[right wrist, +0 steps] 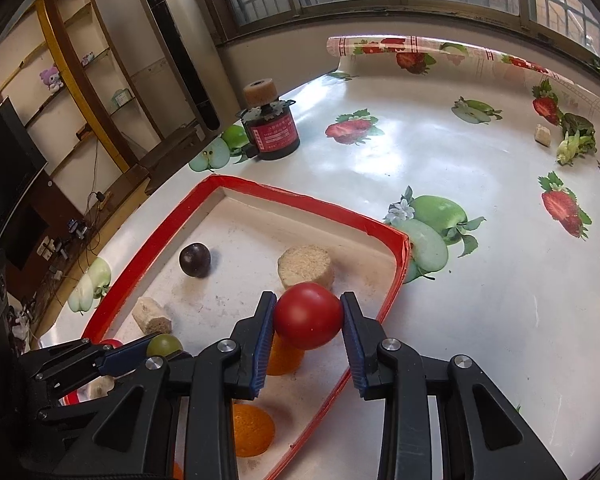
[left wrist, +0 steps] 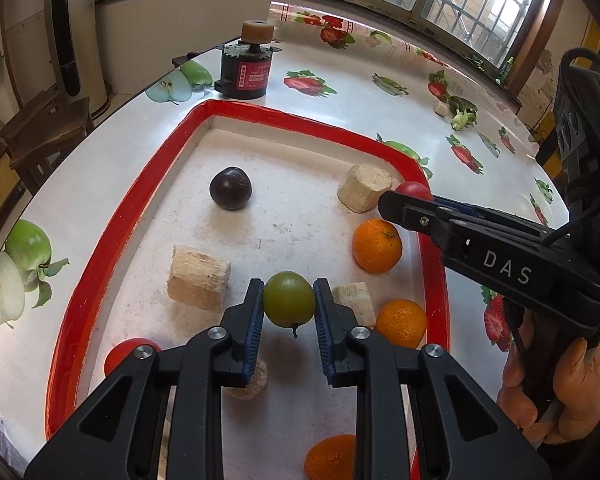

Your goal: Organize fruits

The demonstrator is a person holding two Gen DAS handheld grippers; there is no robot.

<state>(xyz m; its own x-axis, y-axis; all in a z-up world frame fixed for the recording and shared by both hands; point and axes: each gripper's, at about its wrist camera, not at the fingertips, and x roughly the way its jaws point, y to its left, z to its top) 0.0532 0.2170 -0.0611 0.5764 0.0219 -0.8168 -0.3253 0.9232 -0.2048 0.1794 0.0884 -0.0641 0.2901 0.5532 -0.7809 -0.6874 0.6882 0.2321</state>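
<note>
My left gripper (left wrist: 289, 300) is shut on a small green fruit (left wrist: 289, 299), held above the red-rimmed tray (left wrist: 112, 216). My right gripper (right wrist: 308, 316) is shut on a red tomato (right wrist: 309, 315) over the tray's right side (right wrist: 396, 280); in the left wrist view it (left wrist: 400, 200) reaches in from the right. Inside the tray lie a dark plum (left wrist: 231, 188), three oranges (left wrist: 377, 245), another red fruit (left wrist: 128, 354) and several beige sugarcane chunks (left wrist: 198, 278). The green fruit (right wrist: 164, 345) also shows in the right wrist view, between the left gripper's fingers.
A black jar with a red label (left wrist: 246, 74) stands beyond the tray's far corner. A green vegetable sprig (right wrist: 576, 140) and a small beige chunk (right wrist: 542, 135) lie far right on the fruit-print tablecloth (right wrist: 420, 152). An orange-gloved hand (left wrist: 560, 392) holds the right gripper.
</note>
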